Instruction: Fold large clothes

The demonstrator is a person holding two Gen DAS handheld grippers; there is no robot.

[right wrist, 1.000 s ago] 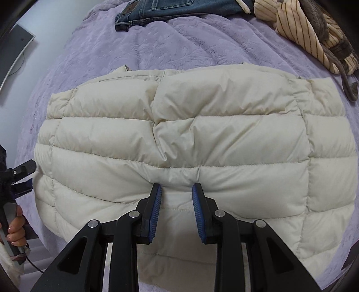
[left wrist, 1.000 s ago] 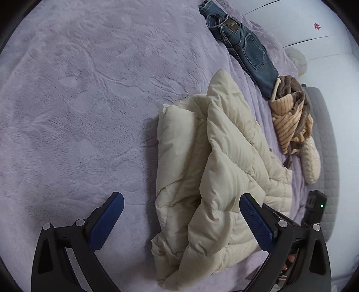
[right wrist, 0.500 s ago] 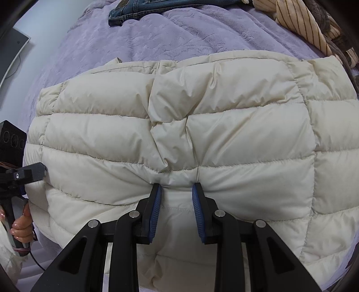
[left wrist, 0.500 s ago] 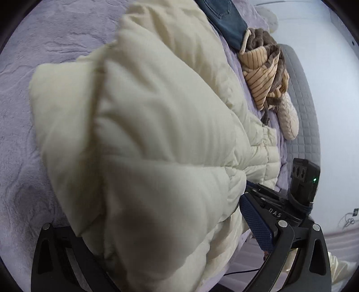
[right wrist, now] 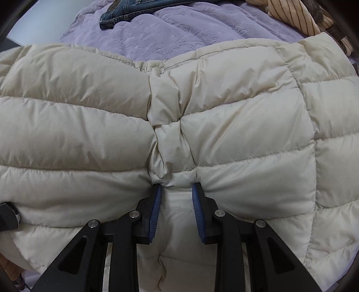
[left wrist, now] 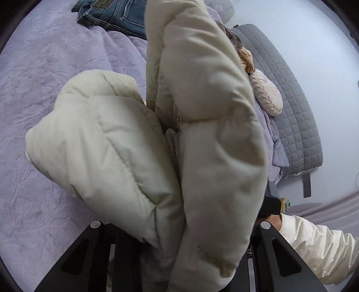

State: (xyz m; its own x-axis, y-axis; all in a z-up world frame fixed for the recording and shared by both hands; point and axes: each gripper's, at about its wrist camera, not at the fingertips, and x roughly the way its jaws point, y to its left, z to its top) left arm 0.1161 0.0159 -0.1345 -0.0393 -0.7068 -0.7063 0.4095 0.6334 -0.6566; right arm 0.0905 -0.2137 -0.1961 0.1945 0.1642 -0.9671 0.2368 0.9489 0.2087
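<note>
the right tongs pinch a pleat of the cream puffer jacket near its hem, blue pads pressed into the cloth, pointing steeply down. the left tongs are closing on a thick bunched fold of the jacket that hides their tips, angled downward and raised off the purple bed. judged mid-fold: next, carry the lifted side across and lay it flat. jeans lie beyond.
</note>
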